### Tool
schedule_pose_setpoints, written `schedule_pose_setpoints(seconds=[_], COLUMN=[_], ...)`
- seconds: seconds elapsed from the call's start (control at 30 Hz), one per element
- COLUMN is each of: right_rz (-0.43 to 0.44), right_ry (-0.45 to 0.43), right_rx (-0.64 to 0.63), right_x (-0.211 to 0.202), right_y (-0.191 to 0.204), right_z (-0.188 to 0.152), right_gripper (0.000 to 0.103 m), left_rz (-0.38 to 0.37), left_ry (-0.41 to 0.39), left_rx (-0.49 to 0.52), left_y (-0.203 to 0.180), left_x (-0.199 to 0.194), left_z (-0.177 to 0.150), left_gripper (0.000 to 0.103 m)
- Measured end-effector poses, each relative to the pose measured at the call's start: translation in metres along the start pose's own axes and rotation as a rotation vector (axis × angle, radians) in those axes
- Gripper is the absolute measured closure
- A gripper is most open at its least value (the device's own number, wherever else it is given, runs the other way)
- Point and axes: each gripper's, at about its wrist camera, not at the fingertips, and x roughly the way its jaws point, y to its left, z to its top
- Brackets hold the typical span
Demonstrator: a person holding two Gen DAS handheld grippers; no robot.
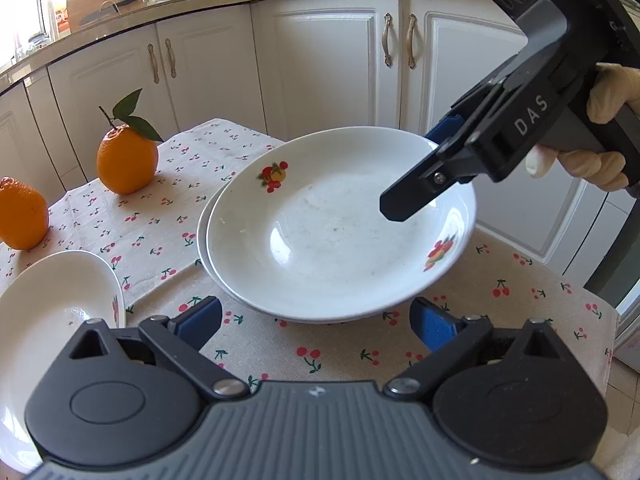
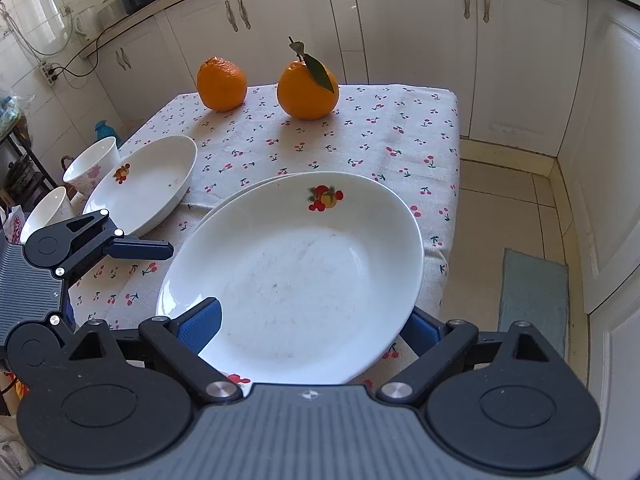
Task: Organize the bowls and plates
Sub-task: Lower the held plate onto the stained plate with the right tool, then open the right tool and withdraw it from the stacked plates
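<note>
While the top plate (image 2: 296, 272) lies nested on a second plate (image 1: 205, 240) near the table's (image 2: 400, 128) right edge, the right gripper (image 2: 316, 326) straddles its near rim, jaws spread and not visibly pressing, one finger over the rim and one under. The left gripper (image 1: 316, 320) hovers released just short of the stack, empty. A third plate (image 2: 144, 184) and two bowls (image 2: 94, 164) wait at the left. Risks: lifting or nudging the rim may drag the stack toward the edge; a shallow bite may let the glazed plate slip.
</note>
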Motion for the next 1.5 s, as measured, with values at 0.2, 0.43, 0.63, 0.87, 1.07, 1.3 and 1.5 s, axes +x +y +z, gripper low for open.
schedule_pose_setpoints(seconds=[0.2,0.43,0.63,0.87,1.07,1.3,1.5], right_rz=[-0.041,-0.052,-0.088,-0.136,-0.161,-0.110,-0.117], right_ry=[0.020,0.029,0.000,-0.055,-0.116,-0.138,-0.122], right_rx=[-0.012,0.002,-0.034,-0.078,-0.092,-0.077,-0.116], right_x=[0.001,0.000,-0.013,-0.024,-0.023,-0.014,-0.009], right_y=[0.006,0.009,0.024,0.058,0.095,0.129,0.144], right_z=[-0.001,-0.008,-0.010,-0.020,-0.030,-0.037,-0.037], right_gripper=[0.005,0.003,0.000,0.000,0.000,0.000,0.000], left_rz=[0.000,-0.005,0.008,0.071,0.163,0.415,0.458], left_ry=[-0.022,-0.038,-0.056,-0.077,-0.080,0.019,0.067], left_rx=[0.010,0.003,-0.009,-0.062,-0.162,-0.230,-0.352], left_y=[-0.005,-0.007,-0.009,-0.007,0.004,0.024,0.052], left_x=[-0.010,-0.021,-0.034,-0.058,-0.081,-0.078,-0.074], left_z=[-0.001,-0.005,-0.010,-0.021,-0.037,-0.064,-0.083], left_gripper=[0.003,0.003,0.003,0.003,0.001,0.001,0.001])
